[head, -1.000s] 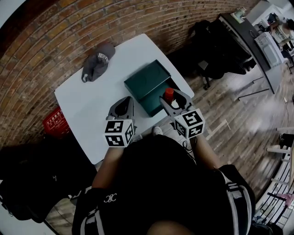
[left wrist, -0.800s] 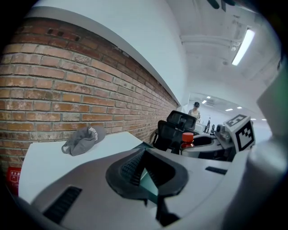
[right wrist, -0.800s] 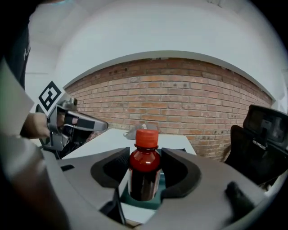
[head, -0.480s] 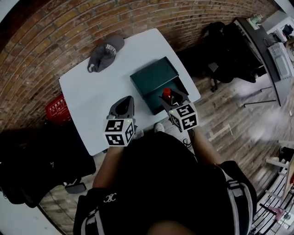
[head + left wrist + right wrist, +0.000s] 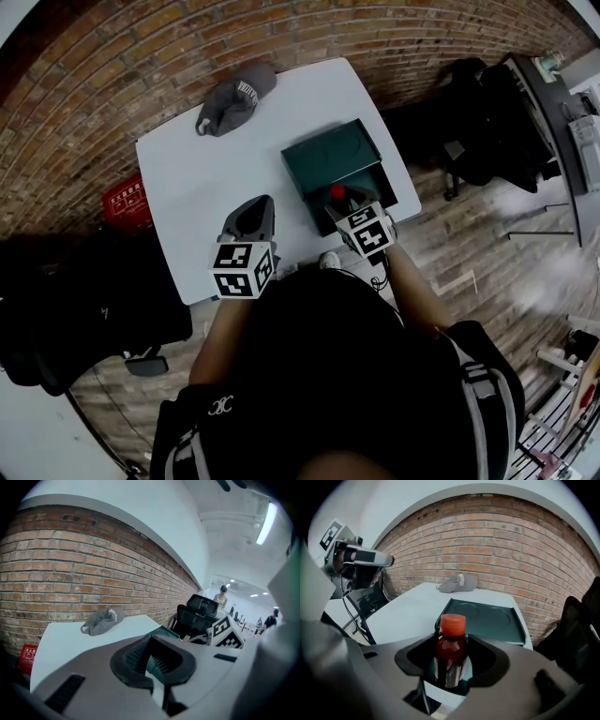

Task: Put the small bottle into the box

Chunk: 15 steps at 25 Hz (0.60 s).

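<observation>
My R gripper [image 5: 345, 201] grips the small bottle [image 5: 451, 658]: dark red body, orange cap, upright, jaws wide apart w/ pads on its sides. It hangs over the near end of the dark green box [image 5: 487, 618], which lies open on the white table [image 5: 206, 178]. L gripper [image 5: 251, 214] hovers beside the box, jaws together, empty. Step: carrying bottle in, approx. halfway. Next, I judge: lower it inside the walls, keep it upright, then open jaws.
</observation>
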Tool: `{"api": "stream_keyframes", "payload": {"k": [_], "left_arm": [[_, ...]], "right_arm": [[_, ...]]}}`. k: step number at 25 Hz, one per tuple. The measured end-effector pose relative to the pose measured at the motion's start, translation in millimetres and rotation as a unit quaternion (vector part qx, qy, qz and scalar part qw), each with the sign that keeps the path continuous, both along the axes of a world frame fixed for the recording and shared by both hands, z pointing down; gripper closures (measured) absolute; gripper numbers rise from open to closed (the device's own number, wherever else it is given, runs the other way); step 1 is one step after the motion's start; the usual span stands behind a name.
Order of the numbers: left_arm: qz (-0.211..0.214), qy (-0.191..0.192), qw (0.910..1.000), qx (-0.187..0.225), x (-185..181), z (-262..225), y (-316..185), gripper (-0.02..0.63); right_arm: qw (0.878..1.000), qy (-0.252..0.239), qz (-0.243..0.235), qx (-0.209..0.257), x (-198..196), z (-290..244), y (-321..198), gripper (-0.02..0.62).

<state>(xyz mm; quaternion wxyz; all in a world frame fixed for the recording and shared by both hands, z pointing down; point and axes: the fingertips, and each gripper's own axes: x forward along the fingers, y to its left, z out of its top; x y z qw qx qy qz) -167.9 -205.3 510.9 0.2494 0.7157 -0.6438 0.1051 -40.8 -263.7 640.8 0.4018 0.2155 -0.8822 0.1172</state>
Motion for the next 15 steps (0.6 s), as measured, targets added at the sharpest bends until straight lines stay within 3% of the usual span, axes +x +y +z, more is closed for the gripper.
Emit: {"api": "stream_keyframes", "payload": {"k": [3,9,15], "left_arm": [[-0.01,-0.002,0.9999,0.001,-4,-1,0,0.594],[-0.029,-0.007,0.9996,0.001,-13,-3,7,0.594],[-0.043,-0.013,0.999,0.0,-18,-6,14,0.594]], "right_arm": [[0.999,0.026,-0.021,-0.013,-3,16,0,0.376],[0.988,0.109,-0.107,0.019,-9,50,9,0.377],[0.98,0.152,-0.131,0.013,-6,71,13,0.376]]}}
